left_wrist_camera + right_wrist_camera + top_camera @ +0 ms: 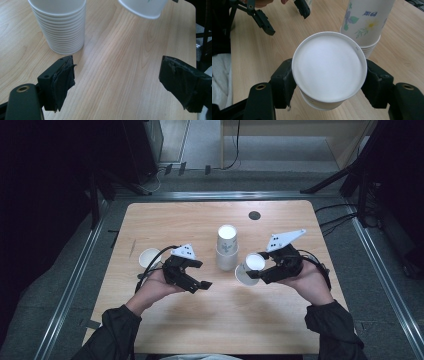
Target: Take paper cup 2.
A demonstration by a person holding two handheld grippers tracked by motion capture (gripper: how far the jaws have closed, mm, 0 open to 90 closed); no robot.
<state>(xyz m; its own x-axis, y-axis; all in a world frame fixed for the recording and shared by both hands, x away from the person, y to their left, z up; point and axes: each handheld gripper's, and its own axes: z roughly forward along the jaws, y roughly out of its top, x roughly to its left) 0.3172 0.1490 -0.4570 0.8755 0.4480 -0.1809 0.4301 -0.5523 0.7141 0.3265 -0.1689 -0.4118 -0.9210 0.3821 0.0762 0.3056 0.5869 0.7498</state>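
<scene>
A tall stack of white paper cups (pixel 226 247) with a flower print stands at the table's centre; it is also in the left gripper view (pixel 61 27) and the right gripper view (pixel 367 22). My right gripper (pixel 256 266) is just right of the stack, shut on a single white cup (pixel 329 67) that it holds tilted, slightly above the table, mouth toward its camera. The base of that cup (pixel 142 8) hangs in the left gripper view. My left gripper (pixel 202 274) hovers left of the stack, open, its jaws (pixel 120 80) wide apart over bare wood. Another single cup (pixel 149 256) stands upright behind the left hand.
The wooden table (pixel 200 220) has a small black round hole (pixel 254 215) at its far side and a thin stick (pixel 132 248) near its left edge. Metal rails and cables run on the floor around it. The left gripper (pixel 285 15) shows beyond the held cup.
</scene>
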